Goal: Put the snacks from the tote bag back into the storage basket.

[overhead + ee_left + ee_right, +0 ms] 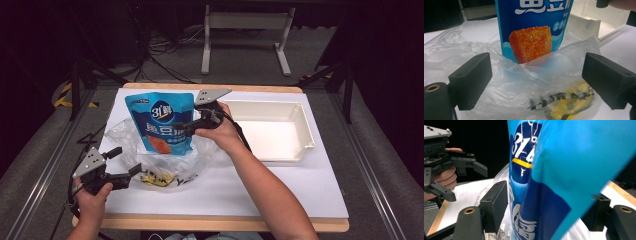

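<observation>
A blue snack pouch point(162, 122) point(534, 32) point(544, 182) with an orange cube picture stands upright, its bottom sunk in the mouth of a clear plastic bag point(125, 137) point(506, 85). My right gripper point(186, 127) point(547, 208) grips the pouch by its right edge, one jaw on either side. My left gripper point(126, 161) point(537, 82) point(466, 182) sits at the bag's near left edge, jaws spread wide with crumpled plastic between them, untouched by the pads. A yellow packet point(157, 178) point(571, 103) lies inside the bag.
A white plastic tray point(272, 130) point(599, 22) sits at the right back of the white sheet point(250, 190) covering the table. Table legs and cables stand on the floor beyond the far edge.
</observation>
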Action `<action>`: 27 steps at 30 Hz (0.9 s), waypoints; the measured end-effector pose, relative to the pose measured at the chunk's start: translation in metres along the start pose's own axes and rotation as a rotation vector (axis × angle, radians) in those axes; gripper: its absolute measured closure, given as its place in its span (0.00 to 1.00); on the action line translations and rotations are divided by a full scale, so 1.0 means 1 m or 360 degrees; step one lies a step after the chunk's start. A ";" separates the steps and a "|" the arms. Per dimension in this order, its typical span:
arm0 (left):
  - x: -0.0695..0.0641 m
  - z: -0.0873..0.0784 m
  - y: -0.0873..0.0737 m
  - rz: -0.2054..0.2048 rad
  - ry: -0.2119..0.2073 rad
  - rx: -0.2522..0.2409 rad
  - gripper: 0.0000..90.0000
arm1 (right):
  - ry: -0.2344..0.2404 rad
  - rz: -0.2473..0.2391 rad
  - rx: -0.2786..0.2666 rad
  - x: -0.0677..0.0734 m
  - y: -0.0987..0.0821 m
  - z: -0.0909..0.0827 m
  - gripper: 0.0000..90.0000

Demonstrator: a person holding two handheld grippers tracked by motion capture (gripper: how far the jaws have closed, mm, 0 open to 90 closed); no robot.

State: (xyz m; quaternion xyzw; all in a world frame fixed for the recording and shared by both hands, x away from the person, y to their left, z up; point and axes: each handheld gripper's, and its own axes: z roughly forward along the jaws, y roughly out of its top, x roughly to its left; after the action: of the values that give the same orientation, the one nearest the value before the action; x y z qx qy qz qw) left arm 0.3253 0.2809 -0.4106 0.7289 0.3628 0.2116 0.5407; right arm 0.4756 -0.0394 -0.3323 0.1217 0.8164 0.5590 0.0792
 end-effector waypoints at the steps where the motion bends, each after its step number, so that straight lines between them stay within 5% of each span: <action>1: 0.000 0.000 0.000 -0.0005 -0.0003 0.0000 0.11 | 0.0005 0.0000 0.0006 0.000 -0.001 0.002 0.35; 10: 0.001 0.000 0.000 -0.0006 -0.0004 0.0005 0.11 | 0.0061 0.0014 0.0015 0.001 -0.008 0.019 0.37; 22: 0.003 0.001 -0.001 -0.0015 -0.0007 0.0005 0.11 | 0.0050 -0.0079 -0.0002 0.003 -0.018 0.031 0.43; 27: 0.003 0.001 -0.001 -0.0023 -0.0011 0.0002 0.11 | 0.0073 -0.0144 0.0014 0.005 -0.019 0.033 0.61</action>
State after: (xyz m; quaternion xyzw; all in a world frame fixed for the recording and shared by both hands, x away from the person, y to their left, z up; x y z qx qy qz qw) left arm 0.3278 0.2821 -0.4121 0.7273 0.3662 0.2051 0.5430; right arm 0.4776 -0.0148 -0.3624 0.0722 0.8251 0.5539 0.0850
